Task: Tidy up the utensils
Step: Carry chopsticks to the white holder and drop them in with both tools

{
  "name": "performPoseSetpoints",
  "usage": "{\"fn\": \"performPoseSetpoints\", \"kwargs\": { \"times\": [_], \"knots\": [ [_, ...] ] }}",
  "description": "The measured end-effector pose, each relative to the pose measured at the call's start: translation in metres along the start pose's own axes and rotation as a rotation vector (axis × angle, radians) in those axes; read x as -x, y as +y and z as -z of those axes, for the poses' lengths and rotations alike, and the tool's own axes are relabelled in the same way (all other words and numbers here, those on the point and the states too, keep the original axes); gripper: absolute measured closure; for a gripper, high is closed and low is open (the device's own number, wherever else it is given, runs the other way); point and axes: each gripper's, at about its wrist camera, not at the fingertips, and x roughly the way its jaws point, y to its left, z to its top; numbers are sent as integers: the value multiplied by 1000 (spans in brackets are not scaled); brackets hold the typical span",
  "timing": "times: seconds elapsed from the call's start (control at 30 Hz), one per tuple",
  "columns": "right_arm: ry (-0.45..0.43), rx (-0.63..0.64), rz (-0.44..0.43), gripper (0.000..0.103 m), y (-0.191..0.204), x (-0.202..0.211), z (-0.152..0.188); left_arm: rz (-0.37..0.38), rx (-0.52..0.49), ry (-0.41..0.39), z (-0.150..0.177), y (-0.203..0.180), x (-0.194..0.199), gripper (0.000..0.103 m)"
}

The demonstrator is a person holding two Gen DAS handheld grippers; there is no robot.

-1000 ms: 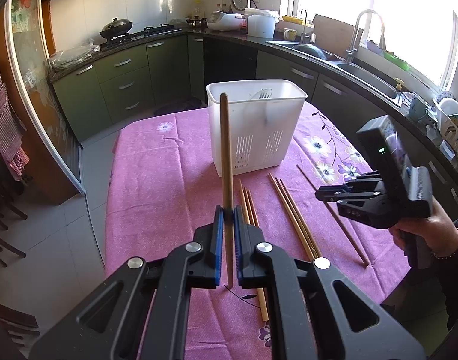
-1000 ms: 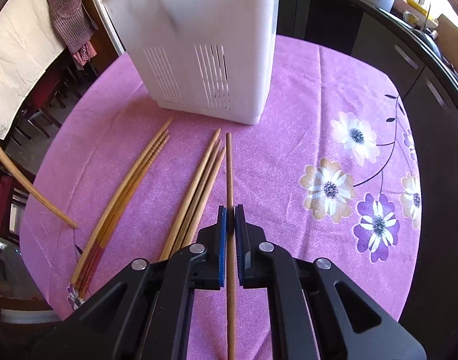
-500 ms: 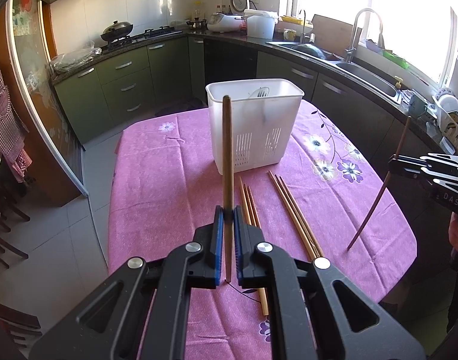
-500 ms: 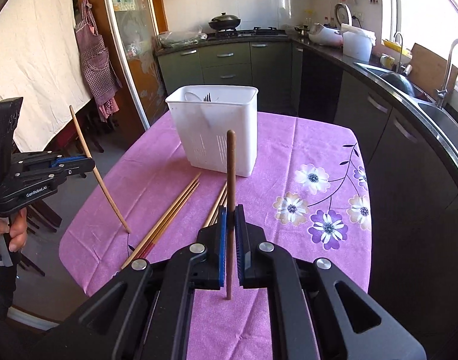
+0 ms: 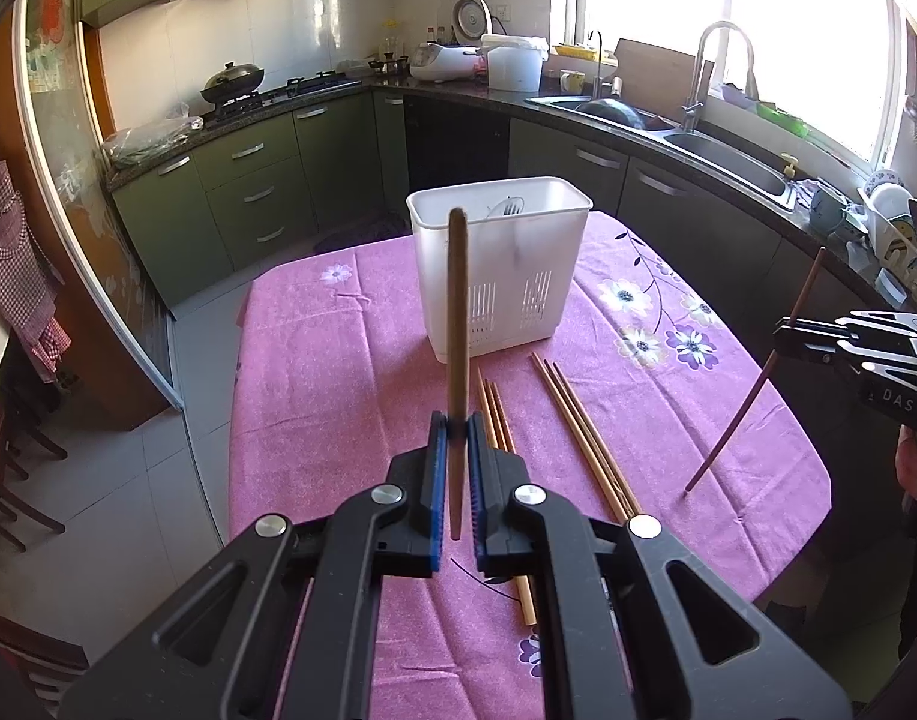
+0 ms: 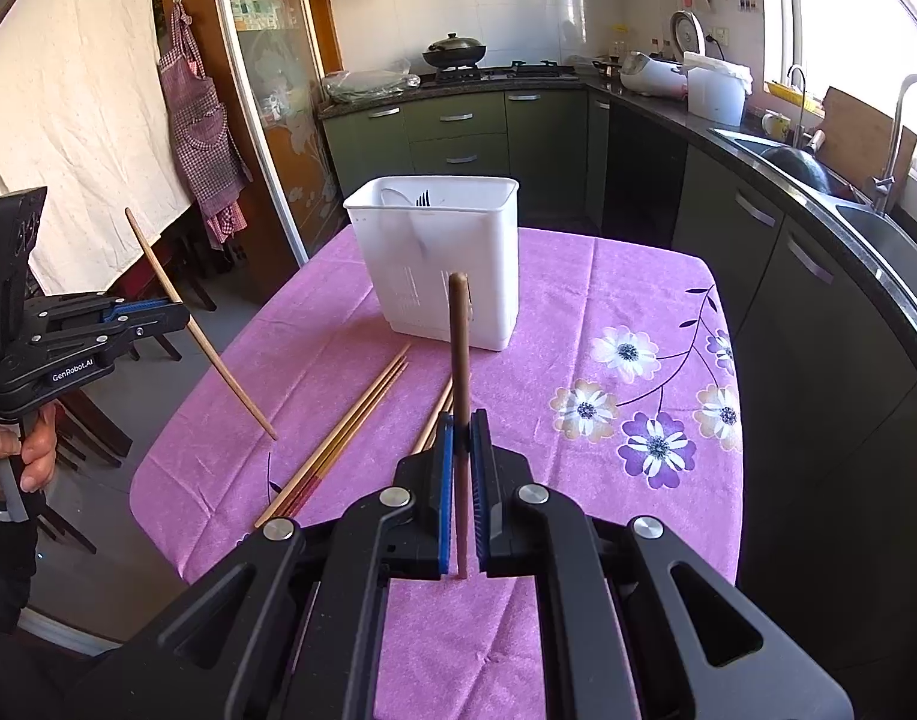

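The light chopstick [image 5: 456, 324] stands nearly upright in the left gripper [image 5: 453, 450], whose blue pads are clamped narrow on its lower part; its tip hangs clear above the pink flowered tablecloth [image 5: 350, 360]. The dark chopstick [image 6: 459, 372] is pinched the same way in the right gripper [image 6: 460, 450], jaws drawn tight on it, also lifted off the cloth. More loose chopsticks [image 5: 578, 432] lie flat in two bundles on the cloth, just in front of the white slotted utensil holder [image 5: 500, 276], which stands near the table's far middle with a fork [image 6: 423, 199] inside. The left gripper's side reads "GenRobot.AI"; the right one shows "DAS". Bare cloth lies to either side of the holder, and the table's right edge runs close to the dark kitchen cabinets [image 6: 788, 276]
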Motion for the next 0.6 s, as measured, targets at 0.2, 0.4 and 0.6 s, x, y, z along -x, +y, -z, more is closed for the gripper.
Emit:
{"fn": "performPoseSetpoints", "kwargs": {
  "times": [0.2, 0.4, 0.6],
  "knots": [
    [-15, 10, -21, 97, 1, 8, -11, 21, -10, -2, -8, -3, 6, 96],
    [-51, 26, -39, 97, 4, 22, -41, 47, -14, -16, -36, -2, 17, 96],
    [-121, 41, -55, 97, 6, 48, -90, 55, -30, -93, -86, -4, 48, 96]
  ]
}}
